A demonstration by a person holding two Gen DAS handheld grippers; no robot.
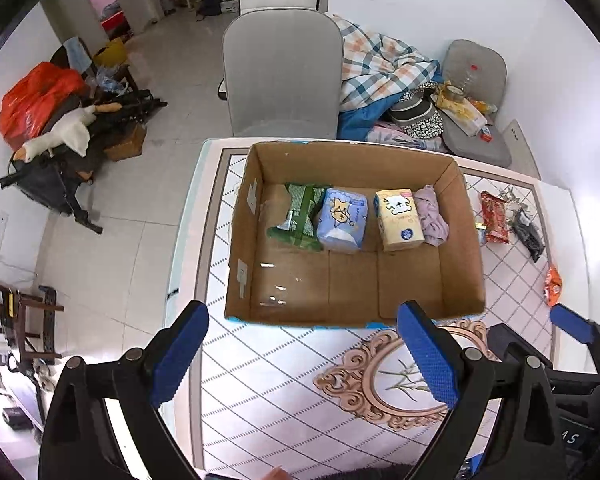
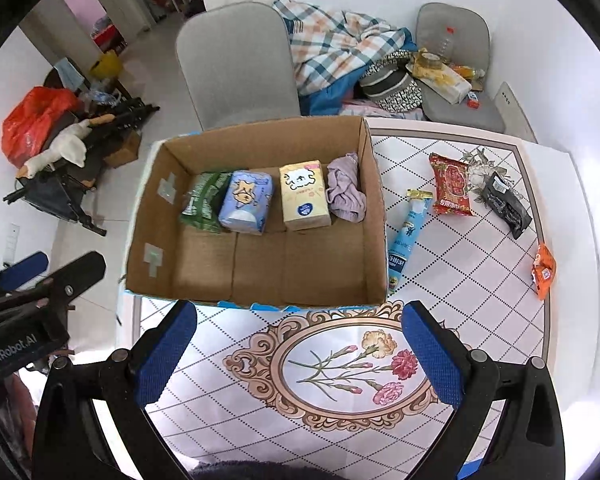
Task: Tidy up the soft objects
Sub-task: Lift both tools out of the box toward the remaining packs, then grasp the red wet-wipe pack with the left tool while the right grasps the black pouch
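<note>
Right of the cardboard box (image 2: 256, 216), on the desk (image 2: 460, 280), the blue tube (image 2: 406, 236) is laid lengthwise, pointing away. Both tools are spread and empty; the right tool (image 2: 300, 356) is judged nearer than the left tool (image 1: 304, 356).

Soft things in the box (image 2: 256, 142)
Green pack (image 2: 202, 202), blue pack (image 2: 246, 202), yellow pack (image 2: 304, 194) and crumpled lilac cloth (image 2: 345, 188) sit in a row along its far wall.

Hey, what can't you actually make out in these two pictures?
- Blue tube: in the left wrist view the box wall hides nearly all of it.
- Print on the red packet and black packet: too small in both views.
- Green pack: partly behind the blue pack, right wrist view.
- Whoever holds the left gripper and right gripper: cut off by the bottom edge.
</note>
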